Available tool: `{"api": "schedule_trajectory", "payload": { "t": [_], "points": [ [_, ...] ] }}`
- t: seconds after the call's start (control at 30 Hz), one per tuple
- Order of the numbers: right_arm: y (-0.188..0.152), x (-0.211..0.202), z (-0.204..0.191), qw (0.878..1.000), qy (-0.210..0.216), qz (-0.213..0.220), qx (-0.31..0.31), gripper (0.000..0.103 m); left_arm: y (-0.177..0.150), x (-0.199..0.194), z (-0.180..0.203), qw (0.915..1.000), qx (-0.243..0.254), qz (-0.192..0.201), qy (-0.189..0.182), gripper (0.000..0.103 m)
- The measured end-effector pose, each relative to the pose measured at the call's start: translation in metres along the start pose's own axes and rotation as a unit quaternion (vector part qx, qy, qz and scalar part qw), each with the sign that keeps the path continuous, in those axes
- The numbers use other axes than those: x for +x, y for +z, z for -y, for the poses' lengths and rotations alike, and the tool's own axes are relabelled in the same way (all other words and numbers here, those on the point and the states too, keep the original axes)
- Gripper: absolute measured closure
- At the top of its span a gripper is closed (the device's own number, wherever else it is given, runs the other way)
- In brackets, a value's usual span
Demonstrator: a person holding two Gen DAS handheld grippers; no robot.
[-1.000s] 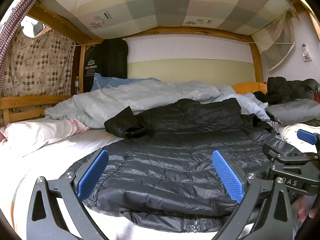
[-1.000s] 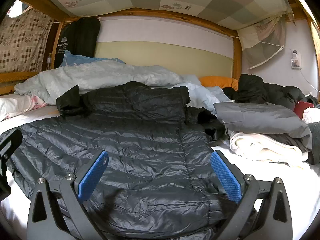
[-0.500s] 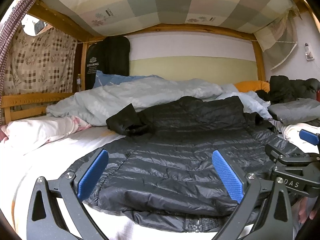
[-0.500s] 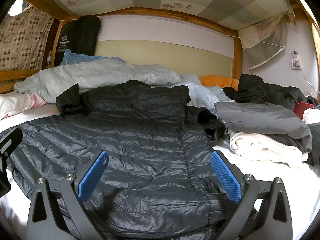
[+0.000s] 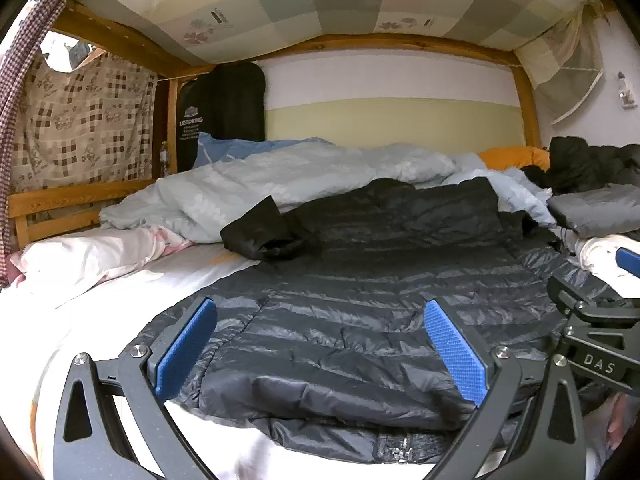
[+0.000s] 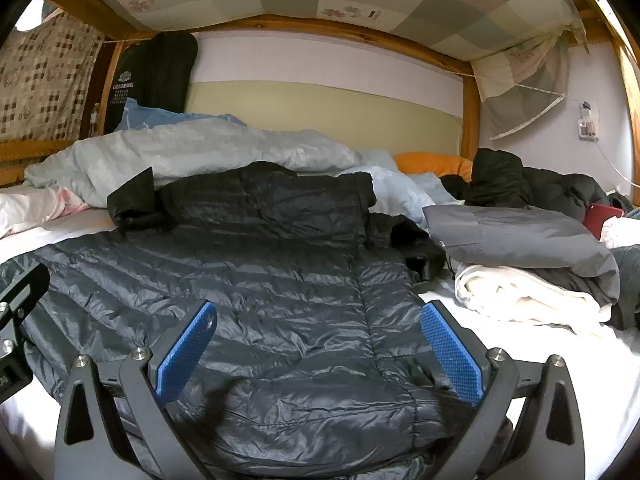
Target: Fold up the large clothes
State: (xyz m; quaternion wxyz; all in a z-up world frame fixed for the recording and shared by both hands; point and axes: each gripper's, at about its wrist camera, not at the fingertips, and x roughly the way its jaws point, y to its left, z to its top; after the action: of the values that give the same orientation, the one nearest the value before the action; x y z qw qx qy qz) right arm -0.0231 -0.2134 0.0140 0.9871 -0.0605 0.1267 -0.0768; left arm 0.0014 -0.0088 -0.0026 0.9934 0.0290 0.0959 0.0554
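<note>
A dark grey quilted down jacket [image 5: 360,312] lies spread flat on the bed's white sheet [image 5: 132,292], its near hem toward me and a zipper at the front edge. A black sleeve end [image 5: 256,236] sticks up at its far left. My left gripper [image 5: 320,344] is open and empty, hovering over the jacket's near left hem. My right gripper [image 6: 316,344] is open and empty over the near right part of the same jacket [image 6: 280,280]. The right gripper's body also shows in the left wrist view [image 5: 592,332].
A light blue duvet [image 5: 280,184] is heaped behind the jacket. A white and pink cloth [image 5: 88,256] lies at left. A stack of folded clothes, grey over white [image 6: 520,260], sits at right, with black garments [image 6: 520,180] and an orange pillow [image 6: 432,162] behind. A wooden bed rail [image 5: 68,204] borders the left.
Both grippers have tilted down slightly and edged nearer the jacket's hem. They stay open. The jacket has not moved.
</note>
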Motion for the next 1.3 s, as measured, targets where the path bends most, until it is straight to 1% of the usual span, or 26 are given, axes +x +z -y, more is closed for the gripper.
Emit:
{"api": "schedule_trajectory", "payload": {
  "t": [0.13,0.2,0.27,0.33,0.47,0.63,0.73,0.83,1.03,1.3],
  "points": [
    [0.001,0.001,-0.001,1.0,0.0,-0.001,0.002,0.0,-0.001,-0.001,0.0,1.0,0.0,0.002,0.01,0.0],
    [0.0,0.001,-0.001,1.0,-0.007,-0.003,0.002,0.0,-0.001,-0.001,-0.002,1.0,-0.003,0.001,0.004,0.0],
    [0.001,0.001,-0.004,1.0,-0.024,-0.005,0.002,0.0,-0.001,-0.001,-0.006,0.9999,-0.009,0.002,-0.008,0.0],
    [0.002,-0.001,-0.004,1.0,-0.026,-0.003,0.0,0.0,-0.001,-0.004,-0.008,0.9999,-0.013,0.007,-0.005,0.0],
    [0.002,-0.001,-0.005,1.0,-0.027,-0.004,-0.002,0.0,-0.001,-0.003,-0.003,0.9997,0.0,0.004,-0.026,0.0],
    [0.002,-0.003,-0.002,1.0,-0.031,0.002,0.004,0.0,-0.002,-0.007,0.001,0.9996,0.01,0.012,-0.022,0.0],
    [0.001,-0.003,0.001,1.0,-0.029,0.0,0.009,0.0,-0.001,-0.003,0.0,0.9999,0.008,0.003,-0.012,0.0],
    [0.002,0.0,0.003,0.999,-0.031,-0.005,0.011,0.0,-0.001,0.002,-0.004,0.9999,-0.003,-0.009,-0.012,0.0],
    [0.001,-0.004,0.009,0.999,-0.041,0.007,0.024,0.0,-0.002,0.004,-0.012,0.9995,-0.024,-0.016,-0.011,0.0],
    [0.002,-0.002,0.008,0.999,-0.042,0.0,0.022,0.0,-0.002,0.005,-0.009,0.9996,-0.016,-0.021,-0.011,0.0]
  ]
}}
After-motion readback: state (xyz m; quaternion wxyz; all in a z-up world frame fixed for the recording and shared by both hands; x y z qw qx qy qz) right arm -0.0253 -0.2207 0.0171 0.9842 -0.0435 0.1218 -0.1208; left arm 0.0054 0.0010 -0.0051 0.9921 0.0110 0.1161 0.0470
